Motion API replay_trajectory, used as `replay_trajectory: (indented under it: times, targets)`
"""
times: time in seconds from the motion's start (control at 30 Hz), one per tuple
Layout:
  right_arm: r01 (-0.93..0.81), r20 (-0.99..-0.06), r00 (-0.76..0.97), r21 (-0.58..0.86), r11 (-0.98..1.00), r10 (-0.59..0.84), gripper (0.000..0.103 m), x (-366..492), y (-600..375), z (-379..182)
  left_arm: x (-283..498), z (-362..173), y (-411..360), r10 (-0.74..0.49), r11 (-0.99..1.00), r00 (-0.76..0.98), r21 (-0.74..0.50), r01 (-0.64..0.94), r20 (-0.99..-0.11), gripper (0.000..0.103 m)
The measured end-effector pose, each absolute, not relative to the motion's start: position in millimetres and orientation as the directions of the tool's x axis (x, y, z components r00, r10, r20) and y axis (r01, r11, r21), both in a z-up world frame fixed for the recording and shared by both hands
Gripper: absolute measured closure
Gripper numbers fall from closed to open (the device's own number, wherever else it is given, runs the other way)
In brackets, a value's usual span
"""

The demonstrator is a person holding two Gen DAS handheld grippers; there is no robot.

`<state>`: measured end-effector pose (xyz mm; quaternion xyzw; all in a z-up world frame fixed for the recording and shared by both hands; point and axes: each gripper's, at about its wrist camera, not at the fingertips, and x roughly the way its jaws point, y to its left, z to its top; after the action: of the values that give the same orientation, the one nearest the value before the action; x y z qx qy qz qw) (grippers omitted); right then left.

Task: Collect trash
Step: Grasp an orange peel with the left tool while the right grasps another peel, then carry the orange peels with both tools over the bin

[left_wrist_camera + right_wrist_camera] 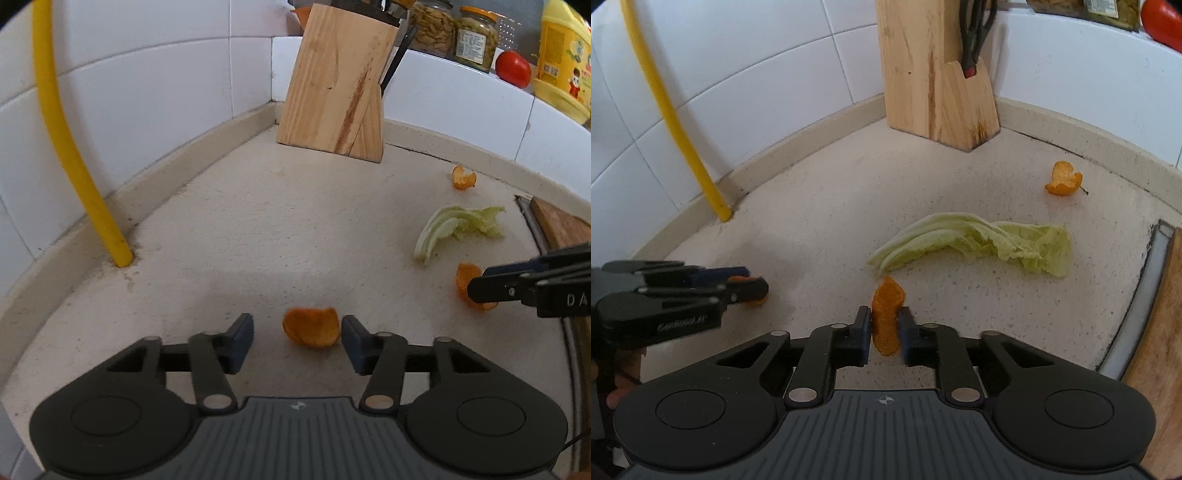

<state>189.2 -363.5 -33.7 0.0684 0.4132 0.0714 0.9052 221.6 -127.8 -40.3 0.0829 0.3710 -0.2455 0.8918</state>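
Left wrist view: the left gripper (pixel 297 341) sits at lower centre with its jaws spread wide, an orange peel (pixel 311 327) lying on the countertop (pixel 258 229) between the fingertips, nearer the right pad, contact not discernible; at the right edge the right gripper (pixel 480 286) covers a second peel piece (pixel 466 277), with a cabbage leaf (pixel 456 229) above it. Right wrist view: the right gripper (pixel 883 330) at lower centre is closed narrowly on the second peel piece (pixel 886 317), both pads pressing its sides, the cabbage leaf (pixel 979 245) just above, a third peel (pixel 1063 179) at upper right, and the left gripper (pixel 753 286) at the left edge around the first orange peel (pixel 753 302).
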Motion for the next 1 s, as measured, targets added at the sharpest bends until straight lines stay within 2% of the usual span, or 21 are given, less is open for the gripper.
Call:
replay_trajectory:
  times: [0.03,0.1,0.17,0.3,0.37,0.4,0.43,0.47,0.5,0.6,0.7,1.0]
  targets:
    - [-0.072,-0.734,0.654,0.178,0.981,0.181,0.07,189,-364,-34,220,-41,-128,-0.374,0.864,0.605,-0.026,0.503,-0.703,0.053]
    - [-0.079,-0.736,0.653,0.168,0.983,0.179,0.054,189,-362,-35,217,-43,-129,-0.369,0.862,0.605,-0.017,0.506,-0.705,0.05]
    - [-0.079,-0.73,0.661,0.164,0.983,0.175,0.044,188,-362,-35,216,-44,-130,-0.365,0.863,0.615,-0.005,0.506,-0.699,0.05]
    - [-0.096,-0.722,0.67,0.145,0.985,0.172,0.041,189,-359,-35,220,-44,-134,-0.352,0.869,0.638,0.014,0.494,-0.684,0.05]
    - [-0.101,-0.722,0.673,0.124,0.987,0.16,0.036,190,-357,-36,224,-44,-135,-0.362,0.868,0.638,0.005,0.497,-0.68,0.051]
    - [-0.104,-0.72,0.676,0.118,0.988,0.157,0.036,190,-356,-36,226,-45,-137,-0.36,0.869,0.629,-0.003,0.494,-0.689,0.055]
    - [-0.107,-0.72,0.675,0.118,0.987,0.159,0.036,191,-355,-37,227,-47,-137,-0.357,0.875,0.622,-0.016,0.484,-0.696,0.065]
    - [-0.107,-0.725,0.67,0.117,0.987,0.159,0.042,191,-354,-38,226,-47,-135,-0.373,0.876,0.617,-0.045,0.48,-0.693,0.073]
    - [-0.106,-0.731,0.664,0.114,0.988,0.155,0.055,191,-353,-39,224,-46,-135,-0.369,0.879,0.619,-0.044,0.474,-0.693,0.078]
    - [-0.097,-0.741,0.659,0.086,0.992,0.129,0.076,186,-348,-42,219,-45,-135,-0.36,0.885,0.621,-0.044,0.463,-0.696,0.084]
    - [-0.085,-0.742,0.656,0.106,0.991,0.136,0.085,182,-349,-39,217,-44,-131,-0.367,0.888,0.616,-0.065,0.456,-0.697,0.086]
    - [-0.087,-0.72,0.673,0.152,0.985,0.171,0.093,165,-338,-18,189,-23,-113,-0.41,0.88,0.629,-0.104,0.464,-0.661,0.087]
